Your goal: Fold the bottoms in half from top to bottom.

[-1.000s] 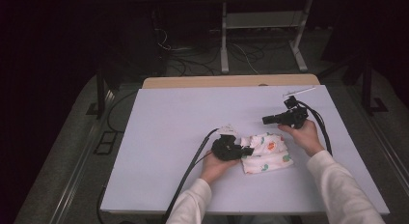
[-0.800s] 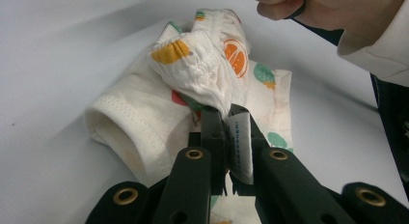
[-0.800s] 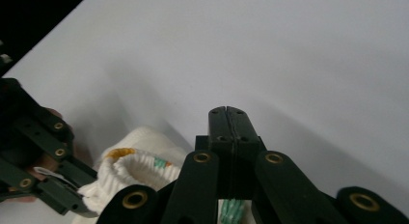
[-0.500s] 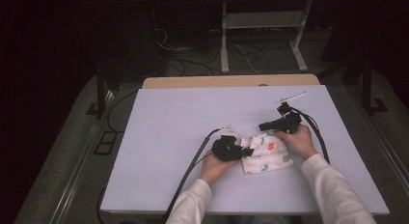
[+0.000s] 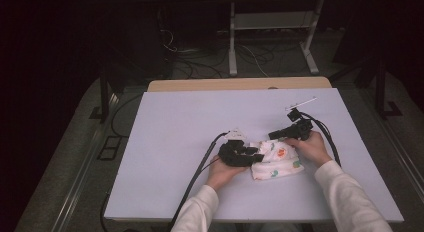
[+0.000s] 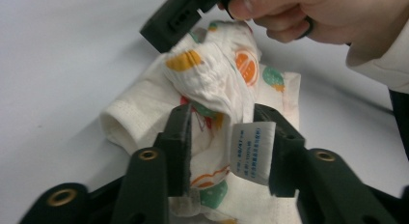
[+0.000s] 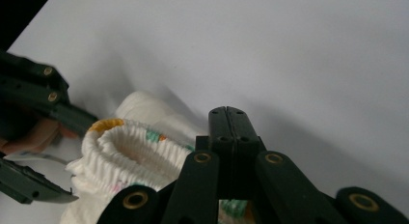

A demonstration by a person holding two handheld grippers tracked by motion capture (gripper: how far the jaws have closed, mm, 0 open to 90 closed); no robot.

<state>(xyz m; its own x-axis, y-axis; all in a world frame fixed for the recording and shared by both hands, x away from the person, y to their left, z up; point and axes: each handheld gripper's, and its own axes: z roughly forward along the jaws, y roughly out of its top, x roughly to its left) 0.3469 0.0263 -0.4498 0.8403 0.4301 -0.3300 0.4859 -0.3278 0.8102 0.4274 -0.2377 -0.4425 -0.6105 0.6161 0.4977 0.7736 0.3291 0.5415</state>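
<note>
In the high view the left gripper (image 5: 256,156) covers the near edge of the printed garment (image 5: 277,160), whose pattern is too small to read. The care label (image 6: 252,150) is blurred, its print illegible. In the right gripper view the bottom edge cuts off the garment, perhaps a waistband.

We see the high view lit from above: the pale table (image 5: 190,142) is evenly bright while the far floor and the surroundings sink into near black. In the gripper views soft shadows fall beside the printed cloth (image 6: 217,79), the near black jaws look slightly blurred, and the cloth's label (image 6: 252,151) is perhaps unreadable.
</note>
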